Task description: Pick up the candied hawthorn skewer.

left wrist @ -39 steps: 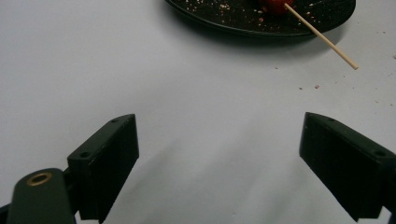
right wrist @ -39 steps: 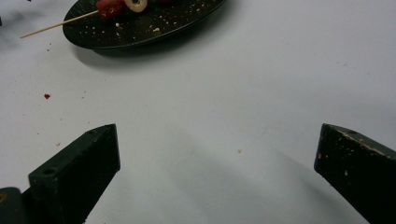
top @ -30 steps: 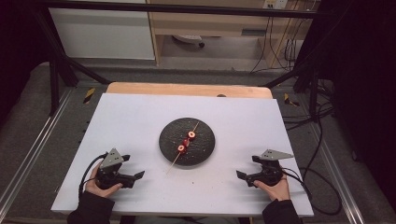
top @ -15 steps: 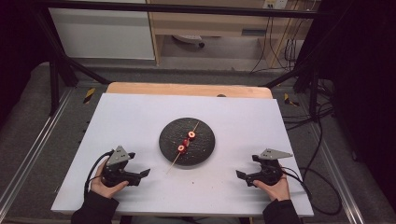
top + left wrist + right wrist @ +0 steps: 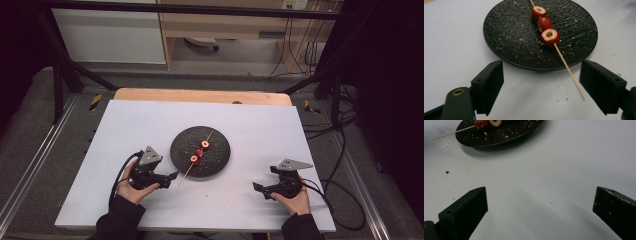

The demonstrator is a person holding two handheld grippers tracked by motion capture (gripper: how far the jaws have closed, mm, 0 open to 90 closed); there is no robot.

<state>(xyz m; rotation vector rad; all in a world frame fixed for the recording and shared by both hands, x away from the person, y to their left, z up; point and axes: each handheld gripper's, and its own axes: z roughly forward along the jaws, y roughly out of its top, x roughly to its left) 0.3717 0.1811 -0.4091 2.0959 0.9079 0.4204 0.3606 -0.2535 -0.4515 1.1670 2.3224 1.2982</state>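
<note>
White table carries a round black textured plate; its thin wooden skewer of red fruit rings is cut off at twelve o'clock. Left gripper fingers, just narrowing, stand wide around the skewer's tip; right gripper fingers gape wide, empty.

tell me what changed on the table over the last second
The left gripper moved across the table toward the black plate, and its tips now sit beside the bare end of the skewer. Its jaws have just been closing a little; the stick lies between them but is not gripped. The right gripper stayed put, open. Plate, skewer and its red pieces lie as before.
</note>
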